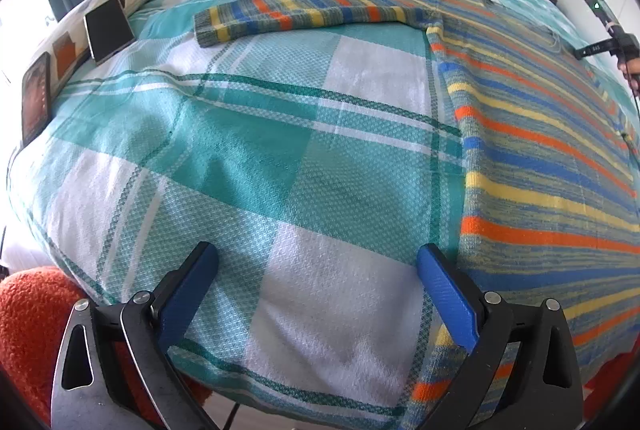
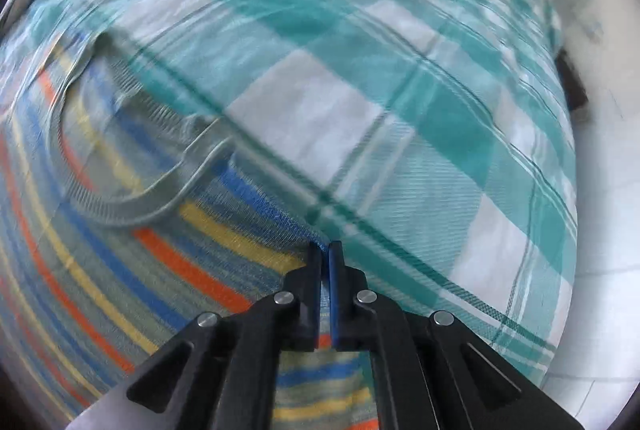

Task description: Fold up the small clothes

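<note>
Teal-and-white checked bedspread [image 1: 248, 166] fills both views, stretched over a bed that bulges under the lens. On it lies the striped sweater [image 1: 540, 134], spread flat at my 2 o'clock in the left view, one sleeve [image 1: 304, 15] reaching out toward 11. Two phones [image 1: 108, 29] rest on a pillow at 10.

My left tool [image 1: 318, 286] hangs wide over bare bedspread, nothing between its jaws; the sweater's side edge lies just beside its right finger. My right tool [image 2: 325, 254] is pinched tight on the sweater's edge near the shoulder, with the collar [image 2: 132, 190] at its 10 o'clock.

I judge the risk lies in that thin bite: only a sliver of knit is caught, so a quick lift could pull it free. With my left tool holding nothing, a one-sided pull could also drag the whole sweater crooked.

Only the left view shows the sleeve and the hem end. Only the right view, though blurred, shows the collar and the pinch itself.
</note>
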`<control>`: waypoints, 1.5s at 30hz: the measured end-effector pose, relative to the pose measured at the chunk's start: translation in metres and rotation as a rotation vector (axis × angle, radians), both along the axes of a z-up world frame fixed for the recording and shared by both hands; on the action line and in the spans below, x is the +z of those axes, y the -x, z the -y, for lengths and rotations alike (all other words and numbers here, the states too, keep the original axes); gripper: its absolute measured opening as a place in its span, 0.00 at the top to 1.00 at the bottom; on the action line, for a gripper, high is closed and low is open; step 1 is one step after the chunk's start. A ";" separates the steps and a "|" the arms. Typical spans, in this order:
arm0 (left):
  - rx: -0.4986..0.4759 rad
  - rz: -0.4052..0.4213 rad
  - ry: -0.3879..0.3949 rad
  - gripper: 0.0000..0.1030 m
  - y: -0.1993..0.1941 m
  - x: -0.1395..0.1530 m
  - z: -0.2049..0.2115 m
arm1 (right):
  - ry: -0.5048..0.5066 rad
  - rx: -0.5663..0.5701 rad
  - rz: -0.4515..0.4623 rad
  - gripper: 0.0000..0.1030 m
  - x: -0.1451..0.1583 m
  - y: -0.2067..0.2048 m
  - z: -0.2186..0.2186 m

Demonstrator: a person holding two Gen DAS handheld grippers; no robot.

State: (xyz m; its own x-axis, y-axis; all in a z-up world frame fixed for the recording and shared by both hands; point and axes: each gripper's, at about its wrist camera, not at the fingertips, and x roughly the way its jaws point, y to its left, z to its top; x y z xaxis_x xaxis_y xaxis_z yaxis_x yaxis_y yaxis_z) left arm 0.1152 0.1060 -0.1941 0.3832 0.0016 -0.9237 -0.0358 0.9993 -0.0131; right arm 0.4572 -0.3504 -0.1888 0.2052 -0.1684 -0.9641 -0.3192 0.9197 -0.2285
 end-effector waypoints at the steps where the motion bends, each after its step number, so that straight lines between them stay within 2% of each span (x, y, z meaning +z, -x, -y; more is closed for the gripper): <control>1: -0.001 -0.001 0.000 0.03 -0.001 0.000 0.000 | 0.030 0.016 -0.017 0.98 -0.009 0.003 -0.003; 3: -0.002 -0.002 0.002 0.03 -0.001 0.000 0.000 | 0.103 0.060 -0.002 0.98 -0.021 0.010 -0.014; 5: -0.003 -0.002 0.007 0.03 -0.002 0.000 -0.002 | 0.086 0.009 0.007 0.95 -0.016 0.007 -0.010; 7: -0.007 -0.002 0.014 0.03 -0.001 0.000 -0.003 | 0.106 -0.008 0.014 0.68 -0.004 0.004 -0.005; 8: -0.007 -0.002 0.019 0.03 -0.001 0.001 -0.003 | 0.147 0.011 0.038 0.53 0.007 0.000 -0.011; 10: -0.006 -0.003 0.030 0.03 -0.001 0.001 -0.005 | 0.163 0.064 0.084 0.53 0.035 -0.004 -0.031; 12: -0.006 -0.005 0.038 0.03 -0.002 0.000 -0.006 | 0.054 0.122 0.092 0.53 0.058 -0.010 -0.062; 14: -0.010 -0.009 0.042 0.02 -0.004 0.000 -0.005 | -0.152 0.224 0.048 0.53 0.074 -0.013 -0.116; 15: -0.010 -0.011 0.044 0.02 -0.005 0.000 -0.006 | -0.214 0.281 0.029 0.53 0.075 -0.015 -0.143; 17: -0.010 -0.014 0.050 0.02 -0.006 -0.001 -0.006 | -0.263 0.395 0.002 0.51 0.066 -0.016 -0.199; 18: -0.011 -0.015 0.052 0.02 -0.007 -0.001 -0.007 | -0.253 0.433 -0.004 0.51 0.057 -0.019 -0.220; 19: -0.012 -0.016 0.054 0.02 -0.007 -0.001 -0.007 | -0.218 0.466 -0.007 0.51 0.045 -0.026 -0.240; 21: -0.016 -0.017 0.055 0.02 -0.006 -0.001 -0.007 | -0.162 0.484 -0.023 0.51 0.019 -0.044 -0.255; 24: -0.021 -0.020 0.053 0.02 -0.007 -0.001 -0.006 | -0.102 0.463 -0.085 0.52 -0.014 -0.073 -0.255; 25: -0.023 -0.022 0.053 0.02 -0.007 -0.001 -0.006 | -0.106 0.447 -0.143 0.58 -0.024 -0.077 -0.252; 26: -0.025 -0.023 0.053 0.01 -0.007 -0.001 -0.006 | -0.087 0.447 -0.183 0.96 -0.032 -0.077 -0.252; 28: -0.026 -0.025 0.058 0.01 -0.007 -0.002 -0.006 | -0.037 0.508 -0.138 0.95 -0.028 -0.070 -0.258; 30: -0.026 -0.027 0.062 0.01 -0.008 -0.002 -0.007 | 0.008 0.498 -0.062 0.95 -0.025 -0.071 -0.258; 34: -0.029 -0.030 0.056 0.01 -0.010 -0.004 -0.007 | 0.078 0.486 -0.012 0.95 -0.048 -0.061 -0.260; 36: -0.033 -0.029 0.052 0.01 -0.009 -0.004 -0.007 | 0.070 0.457 0.024 0.89 -0.044 -0.059 -0.258; 37: -0.033 -0.028 0.051 0.01 -0.008 -0.004 -0.007 | 0.062 0.428 0.042 0.83 -0.037 -0.059 -0.253; 38: -0.033 -0.027 0.051 0.01 -0.008 -0.004 -0.007 | 0.059 0.400 0.063 0.61 -0.029 -0.059 -0.250; 39: -0.031 -0.027 0.051 0.01 -0.008 -0.003 -0.007 | 0.053 0.377 0.088 0.47 -0.020 -0.060 -0.244; 42: -0.017 -0.019 0.067 0.01 -0.006 -0.001 -0.009 | 0.001 0.318 0.148 0.43 0.020 -0.043 -0.217; 45: 0.008 -0.007 0.107 0.01 -0.003 0.004 -0.015 | -0.023 0.289 0.157 0.37 0.050 -0.001 -0.189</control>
State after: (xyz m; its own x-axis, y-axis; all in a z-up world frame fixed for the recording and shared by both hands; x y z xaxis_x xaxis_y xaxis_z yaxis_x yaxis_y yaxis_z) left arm 0.1181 0.1213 -0.1897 0.3776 -0.0945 -0.9212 -0.0444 0.9918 -0.1199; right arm 0.4581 -0.1618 -0.1392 0.3881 -0.0605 -0.9196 -0.5300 0.8017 -0.2764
